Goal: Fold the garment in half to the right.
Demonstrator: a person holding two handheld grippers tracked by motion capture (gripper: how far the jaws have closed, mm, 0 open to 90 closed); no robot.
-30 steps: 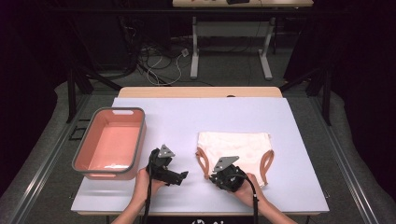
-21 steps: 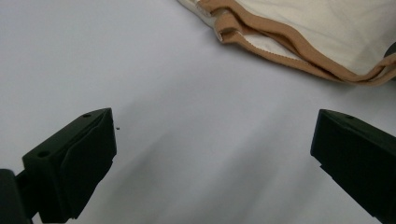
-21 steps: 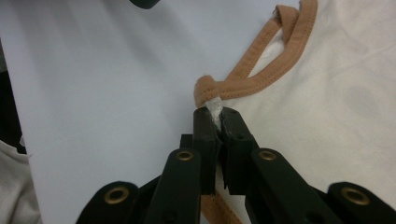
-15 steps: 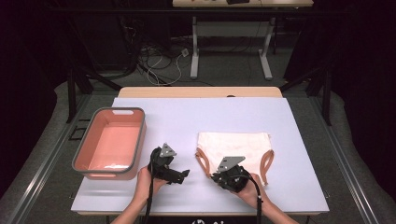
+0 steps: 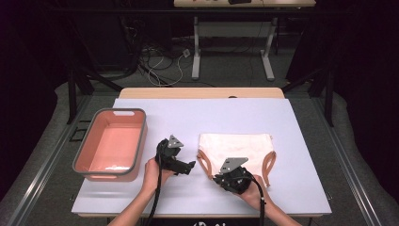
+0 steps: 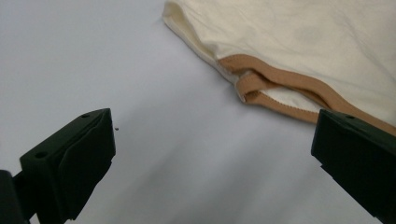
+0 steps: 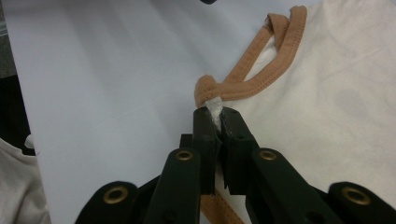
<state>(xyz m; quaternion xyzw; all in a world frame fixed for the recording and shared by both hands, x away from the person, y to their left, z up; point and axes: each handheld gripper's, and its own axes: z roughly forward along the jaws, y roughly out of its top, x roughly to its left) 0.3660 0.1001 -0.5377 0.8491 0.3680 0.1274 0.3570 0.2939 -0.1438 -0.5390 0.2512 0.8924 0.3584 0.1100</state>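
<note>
A cream garment (image 5: 237,147) with tan trim lies flat on the right half of the white table. My right gripper (image 5: 217,178) sits at its near left corner. In the right gripper view that gripper (image 7: 216,115) is shut on a pinch of the garment (image 7: 345,93), where the tan trim (image 7: 243,84) bunches. My left gripper (image 5: 190,166) rests low over the table just left of the garment. Its jaws (image 6: 212,135) stand wide open with nothing between them, and the garment's trimmed edge (image 6: 280,88) lies ahead of them.
A pink tub (image 5: 139,141) with a grey rim stands at the table's left side. Bare white tabletop (image 5: 211,117) stretches behind the garment. Beyond the far edge are table legs and cables on the floor.
My right gripper has shifted slightly to the right with the garment's corner in it. The left gripper has hardly moved.
</note>
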